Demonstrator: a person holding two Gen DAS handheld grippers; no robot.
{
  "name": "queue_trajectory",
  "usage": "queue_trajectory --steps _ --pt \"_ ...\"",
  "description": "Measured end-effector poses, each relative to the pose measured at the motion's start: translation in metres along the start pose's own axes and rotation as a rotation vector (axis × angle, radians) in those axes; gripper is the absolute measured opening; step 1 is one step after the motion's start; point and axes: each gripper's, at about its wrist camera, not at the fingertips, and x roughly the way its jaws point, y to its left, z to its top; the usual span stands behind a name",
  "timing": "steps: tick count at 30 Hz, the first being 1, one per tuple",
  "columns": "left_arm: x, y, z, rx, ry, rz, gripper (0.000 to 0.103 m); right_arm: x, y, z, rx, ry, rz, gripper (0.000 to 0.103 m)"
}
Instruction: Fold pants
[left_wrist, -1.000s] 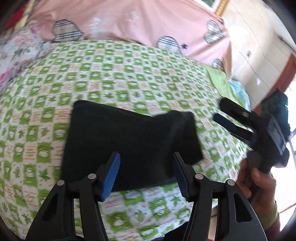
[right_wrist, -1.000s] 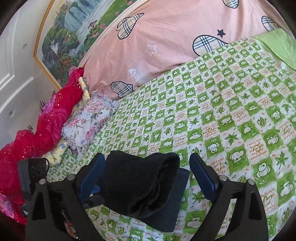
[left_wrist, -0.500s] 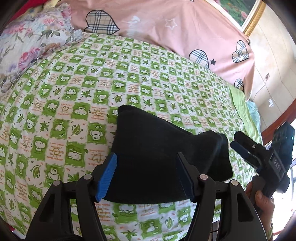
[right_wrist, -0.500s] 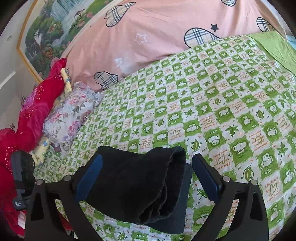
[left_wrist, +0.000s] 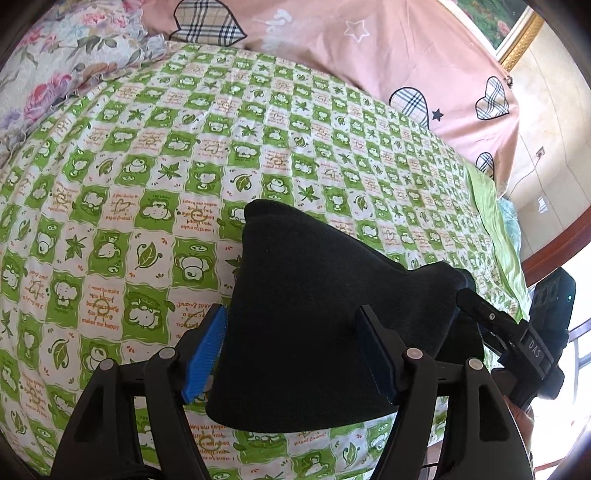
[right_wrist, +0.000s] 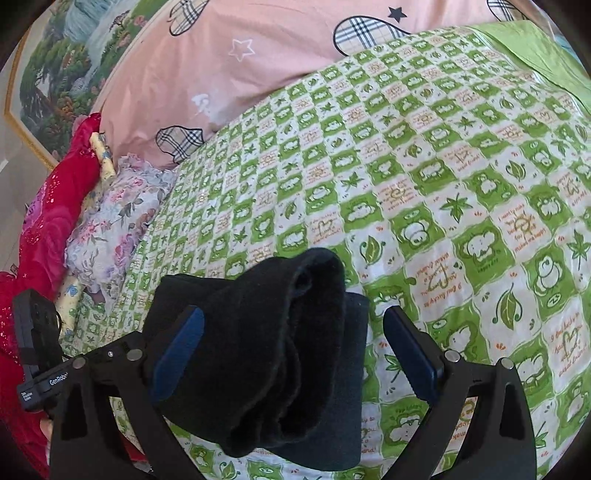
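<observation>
A: Where are the pants?
B: Folded black, lying on the bed near its front edge, at six o'clock in both views.
A: The left tongs?
B: Spread wide, straddling the bundle without pinching it.
A: The right tongs?
B: Wide too, the thick roll between its fingers.

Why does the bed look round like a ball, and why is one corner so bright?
Left wrist view: the fisheye lens bulges the checked bedsheet into a dome, and window light whites out the lower right corner. Right wrist view: same bulge, corners dark, and the black pants show hardly any detail.
</observation>
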Motion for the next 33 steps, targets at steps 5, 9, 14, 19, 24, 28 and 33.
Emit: queue_trajectory --steps 5,9,14,19,24,28,33 --pt "0.006 0.005 0.001 -0.018 0.011 0.000 0.074 0.006 -0.002 -0.009 -0.039 0.020 -0.060 0.097" --pt "0.013 0.009 0.000 -0.032 0.023 -0.007 0.076 0.010 -0.002 -0.020 -0.092 0.035 -0.106 0.097" --pt "0.018 0.009 -0.002 -0.028 0.035 -0.009 0.078 0.012 -0.012 -0.038 -0.098 0.065 -0.089 0.096" --pt "0.026 0.011 -0.004 -0.021 0.044 0.002 0.081 0.009 -0.019 -0.045 -0.084 0.077 -0.038 0.090" --pt "0.038 0.023 -0.007 -0.045 0.060 0.014 0.082 0.011 -0.020 -0.048 -0.082 0.085 -0.002 0.086" --pt "0.046 0.030 -0.006 -0.061 0.077 0.000 0.082 0.012 -0.021 -0.050 -0.078 0.088 0.015 0.085" --pt "0.036 0.026 0.002 -0.048 0.066 0.001 0.081 0.006 -0.018 -0.042 -0.034 0.076 0.036 0.085"
